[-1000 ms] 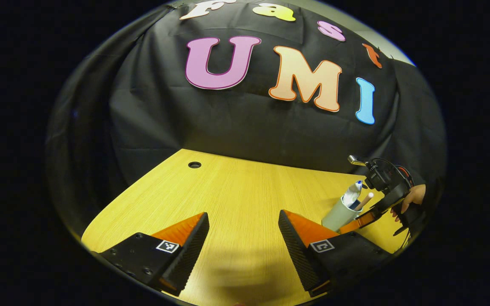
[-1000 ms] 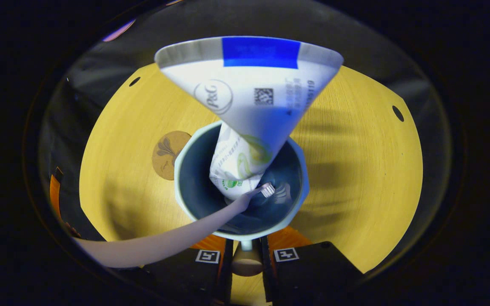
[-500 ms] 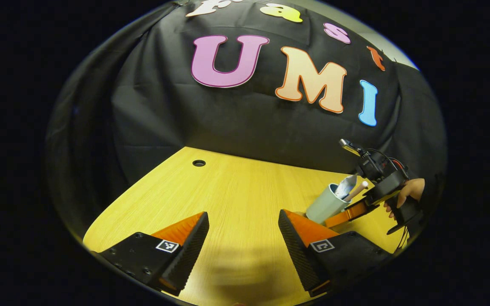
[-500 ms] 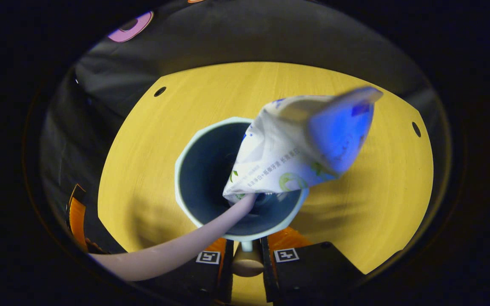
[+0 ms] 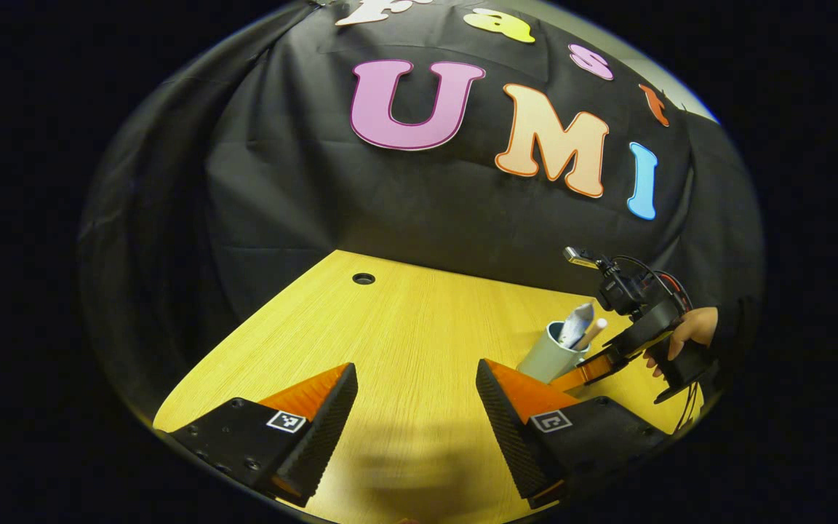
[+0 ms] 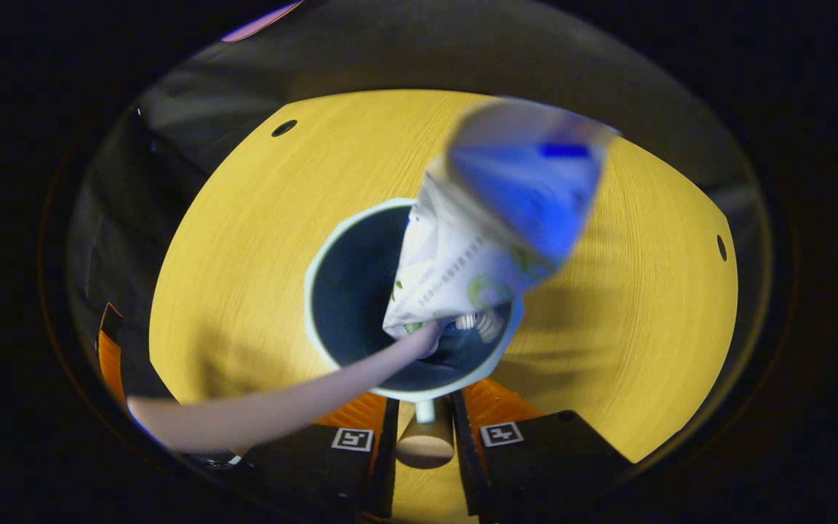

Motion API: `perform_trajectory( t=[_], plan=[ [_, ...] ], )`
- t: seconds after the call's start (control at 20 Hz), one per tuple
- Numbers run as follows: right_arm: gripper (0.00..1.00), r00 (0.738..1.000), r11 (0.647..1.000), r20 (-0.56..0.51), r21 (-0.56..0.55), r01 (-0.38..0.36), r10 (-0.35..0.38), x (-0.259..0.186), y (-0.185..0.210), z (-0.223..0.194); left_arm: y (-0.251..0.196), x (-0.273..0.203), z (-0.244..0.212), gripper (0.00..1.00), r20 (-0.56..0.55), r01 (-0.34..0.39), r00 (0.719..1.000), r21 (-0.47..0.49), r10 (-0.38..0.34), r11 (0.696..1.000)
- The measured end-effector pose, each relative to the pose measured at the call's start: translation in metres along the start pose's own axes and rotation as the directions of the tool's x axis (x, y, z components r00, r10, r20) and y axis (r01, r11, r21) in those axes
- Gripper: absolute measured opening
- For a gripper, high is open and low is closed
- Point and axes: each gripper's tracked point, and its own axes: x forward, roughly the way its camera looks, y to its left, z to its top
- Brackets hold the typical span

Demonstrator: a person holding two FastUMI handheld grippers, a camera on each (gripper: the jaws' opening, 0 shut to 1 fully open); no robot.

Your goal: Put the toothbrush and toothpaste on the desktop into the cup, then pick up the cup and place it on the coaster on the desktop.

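Cup (image 6: 350, 291) seemingly pinched by its handle in right tongs (image 6: 425, 429); left tongs (image 5: 415, 407) spread.

The left claw (image 5: 416, 407) hangs with jaws wide apart; a hand (image 5: 684, 336) grips the right claw (image 6: 425, 429), jaws clamped narrow.

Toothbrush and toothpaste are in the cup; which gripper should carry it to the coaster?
Right. The right gripper is already shut on the cup by its handle, with the toothpaste and toothbrush inside. The left gripper hangs open over bare desktop, apart from the cup.
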Motion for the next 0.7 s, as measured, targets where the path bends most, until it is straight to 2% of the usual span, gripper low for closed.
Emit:
perform_trajectory(
  t=[0.05,0.15,0.25,0.3,0.35,0.45,0.5,0.6,0.7],
  plan=[
    [0.43,1.0,1.0,0.017,0.0,0.004,-0.004,-0.003,-0.002,0.001,-0.003,0.0,0.002,0.95,0.0,0.013,1.0,0.007,-0.013,1.0],
    [0.8,0.998,1.0,0.067,-0.004,0.01,-0.01,-0.022,-0.01,0.005,-0.016,0.003,0.006,0.95,0.008,0.046,0.999,0.023,-0.047,0.999],
    [1.0,0.989,1.0,0.146,0.014,-0.012,0.01,-0.043,-0.014,0.005,-0.029,0.006,0.011,0.95,0.013,0.06,0.998,0.05,-0.06,0.997],
    [0.96,0.983,0.999,0.184,0.025,-0.023,0.018,-0.052,-0.017,0.005,-0.039,0.006,0.016,0.95,0.019,0.069,0.997,0.053,-0.07,0.996],
    [1.0,0.97,0.999,0.243,0.036,-0.035,0.026,-0.066,-0.024,0.004,-0.051,0.005,0.02,0.95,0.028,0.081,0.996,0.05,-0.082,0.995],
    [1.0,0.941,0.998,0.338,0.044,-0.039,0.022,-0.091,-0.04,-0.003,-0.078,0.004,0.025,0.95,0.035,0.099,0.994,0.048,-0.101,0.994],
    [0.96,0.918,0.999,0.396,0.029,-0.034,0.02,-0.106,-0.051,-0.009,-0.093,0.004,0.028,0.95,0.043,0.11,0.993,0.049,-0.112,0.993],
    [0.99,0.867,1.0,0.498,-0.01,0.004,0.002,-0.133,-0.075,-0.017,-0.12,0.001,0.034,0.95,0.057,0.12,0.991,0.052,-0.123,0.991],
    [0.96,0.816,1.0,0.578,-0.021,-0.005,0.016,-0.163,-0.086,-0.027,-0.145,-0.003,0.04,0.95,0.069,0.135,0.988,0.047,-0.138,0.99]
  ],
)
